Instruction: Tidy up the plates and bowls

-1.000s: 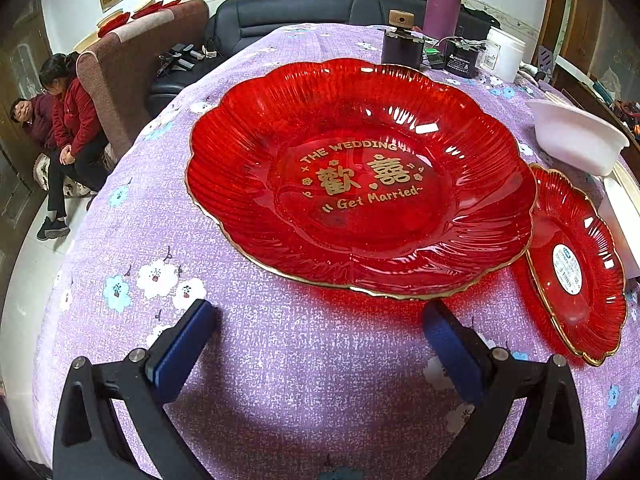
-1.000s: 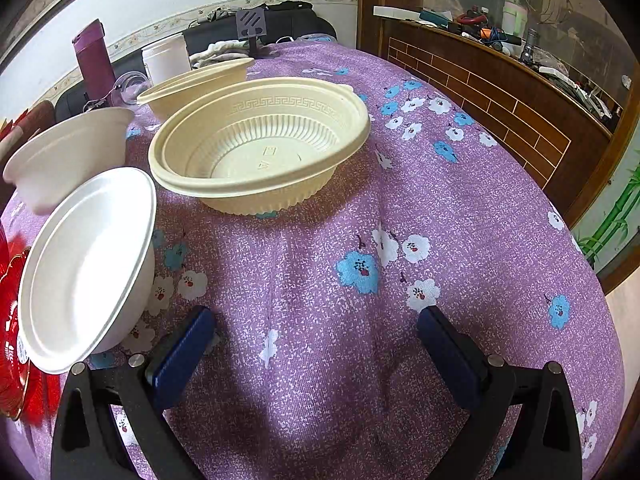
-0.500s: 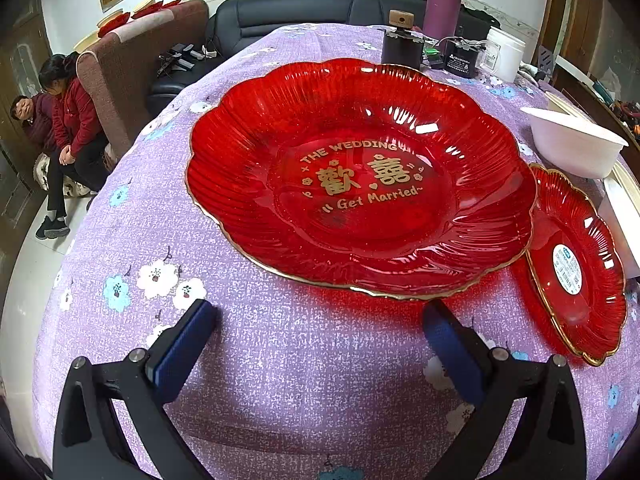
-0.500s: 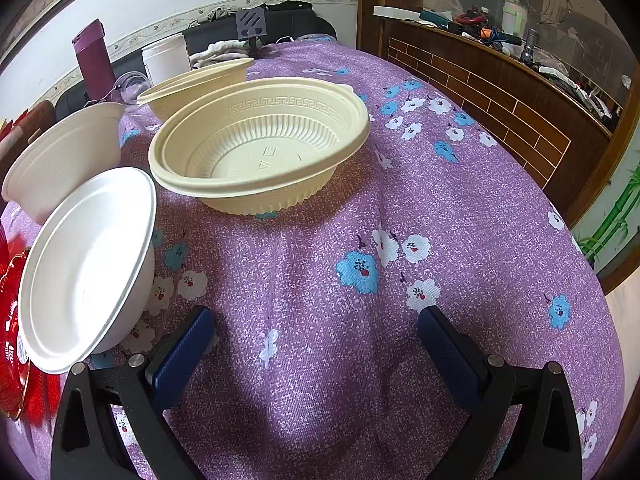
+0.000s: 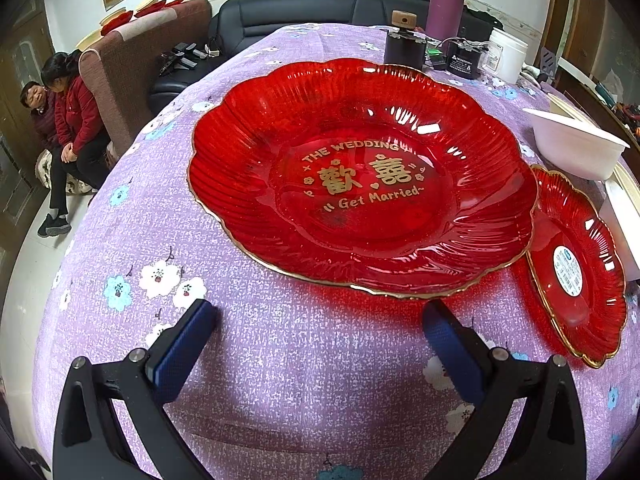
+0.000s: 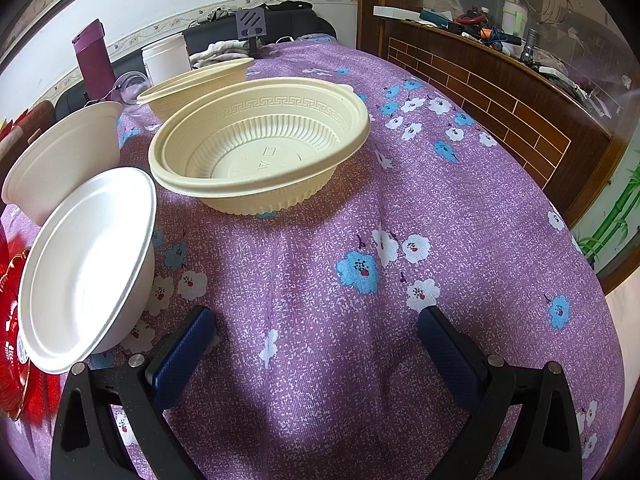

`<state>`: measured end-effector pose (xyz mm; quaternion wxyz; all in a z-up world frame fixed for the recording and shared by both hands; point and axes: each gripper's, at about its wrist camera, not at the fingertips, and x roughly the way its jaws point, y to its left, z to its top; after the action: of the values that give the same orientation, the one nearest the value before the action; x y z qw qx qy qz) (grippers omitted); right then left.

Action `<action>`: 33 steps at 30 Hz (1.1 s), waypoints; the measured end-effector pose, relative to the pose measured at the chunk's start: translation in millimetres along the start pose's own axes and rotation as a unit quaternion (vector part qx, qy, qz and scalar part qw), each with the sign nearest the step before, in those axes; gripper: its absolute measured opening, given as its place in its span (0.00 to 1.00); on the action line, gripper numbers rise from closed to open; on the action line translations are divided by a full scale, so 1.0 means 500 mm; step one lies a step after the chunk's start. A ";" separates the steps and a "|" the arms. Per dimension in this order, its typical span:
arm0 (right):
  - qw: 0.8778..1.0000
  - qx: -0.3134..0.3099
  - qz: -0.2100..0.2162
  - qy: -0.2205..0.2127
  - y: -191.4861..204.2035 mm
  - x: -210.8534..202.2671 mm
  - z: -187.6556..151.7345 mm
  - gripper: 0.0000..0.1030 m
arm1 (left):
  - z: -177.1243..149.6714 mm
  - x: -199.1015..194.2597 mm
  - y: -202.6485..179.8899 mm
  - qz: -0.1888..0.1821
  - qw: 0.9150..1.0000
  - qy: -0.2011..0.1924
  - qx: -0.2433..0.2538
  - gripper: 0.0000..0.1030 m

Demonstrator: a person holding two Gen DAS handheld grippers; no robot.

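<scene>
Since the earlier frames, almost nothing has shifted: both grippers hold the same station above the tablecloth, and in the left wrist view the white bowl [image 5: 576,148] at the right edge sits marginally lower in frame than one second ago.

Left gripper [image 5: 320,320]: jaws spread wide, empty, hovering over the purple floral tablecloth [image 5: 280,380] just short of the near rim of the large red plate [image 5: 360,180]. Right gripper [image 6: 316,320]: jaws spread wide, empty, over bare cloth, with the near white bowl [image 6: 88,268] just beside its left finger.

Left wrist view only: the large red scalloped plate with gold rim lies flat at table centre. Gold lettering reads "THE WEDDING" above two Chinese characters and "Get Married" below. A small red plate [image 5: 580,264] overlaps under its right edge and carries a white round sticker; the print is too small to read. Behind stand a purple flask [image 5: 446,0], a dark jar with wooden lid [image 5: 404,44] and a white tub [image 5: 506,54]. Two seated people [image 5: 64,128] appear at far left.

Right wrist view only: two nested cream plastic bowls [image 6: 260,148] with a key-pattern band stand at centre, embossed marks on the base illegible. A further cream bowl [image 6: 200,84] stands behind. A second white bowl [image 6: 64,156] stands behind the near white one. A wooden counter [image 6: 500,88] runs along the right
</scene>
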<state>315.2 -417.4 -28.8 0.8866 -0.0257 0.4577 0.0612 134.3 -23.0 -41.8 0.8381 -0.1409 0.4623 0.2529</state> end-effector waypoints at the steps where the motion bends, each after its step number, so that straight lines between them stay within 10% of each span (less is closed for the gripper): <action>1: 1.000 0.000 0.000 0.000 0.000 0.000 0.000 0.99 | 0.000 0.000 0.000 0.000 1.000 0.000 0.000 1.00; 26: 1.000 0.002 -0.002 -0.001 -0.001 0.001 0.000 0.99 | -0.007 -0.013 -0.004 0.001 1.000 0.008 0.002 1.00; 33: 0.996 -0.022 0.042 0.077 -0.032 -0.033 -0.011 0.99 | -0.060 -0.141 0.050 -0.035 0.997 -0.067 0.032 1.00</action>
<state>303.6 -435.3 -18.6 0.8444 -0.0308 0.5241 0.1063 68.0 -36.8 1.8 0.8796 -0.1129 0.4079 0.2171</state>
